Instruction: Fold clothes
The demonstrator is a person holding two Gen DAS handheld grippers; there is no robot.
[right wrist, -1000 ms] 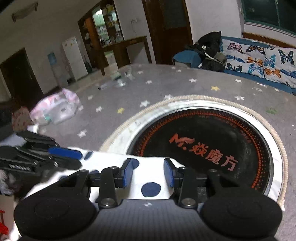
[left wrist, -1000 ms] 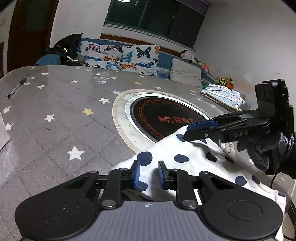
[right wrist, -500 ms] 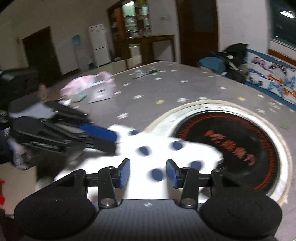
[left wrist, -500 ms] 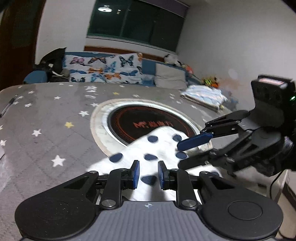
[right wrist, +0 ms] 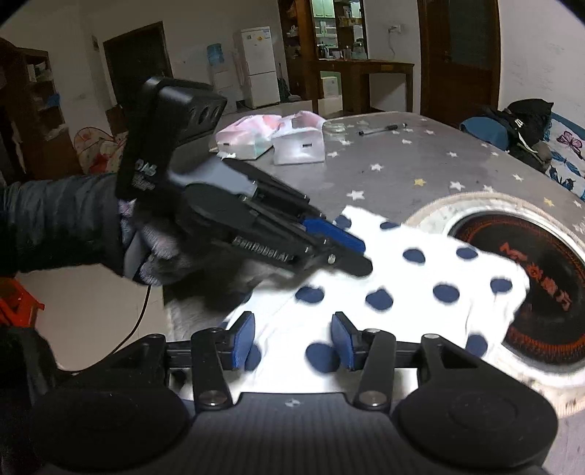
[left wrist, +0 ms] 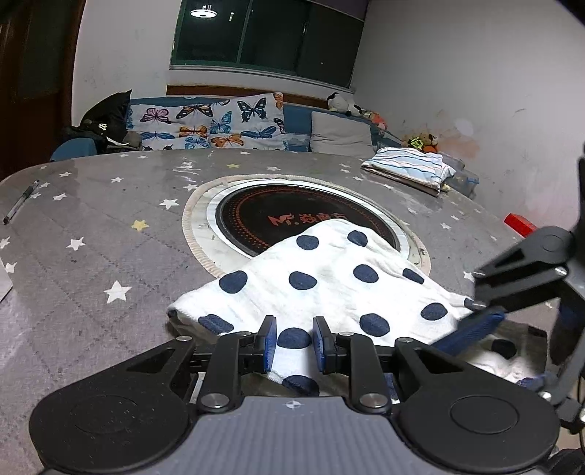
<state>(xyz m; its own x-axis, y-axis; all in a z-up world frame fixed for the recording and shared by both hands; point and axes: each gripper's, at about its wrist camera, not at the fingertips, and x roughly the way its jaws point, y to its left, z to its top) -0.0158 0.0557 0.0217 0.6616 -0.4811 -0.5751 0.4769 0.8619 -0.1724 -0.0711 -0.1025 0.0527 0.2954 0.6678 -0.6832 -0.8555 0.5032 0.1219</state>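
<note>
A grey star-printed table fills the room's middle. Beyond its far edge stands a blue sofa with butterfly cushions under a dark window in a white wall. Elsewhere, a white fridge stands near a wooden cabinet and dark doors.

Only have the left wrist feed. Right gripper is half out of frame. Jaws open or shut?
Observer: Open. In the right wrist view, the right gripper shows a wide gap between its pads. The polka-dot cloth lies beyond it, and nothing is pinched.
Operator: Anything on the table outside my frame?
Observer: Two pink-and-white packs near the far edge.
Operator: How does my gripper look from there?
Observer: The left gripper is over the cloth's left part, held by a gloved hand. From this side its fingers look close together. I cannot tell whether they are holding fabric.
</note>
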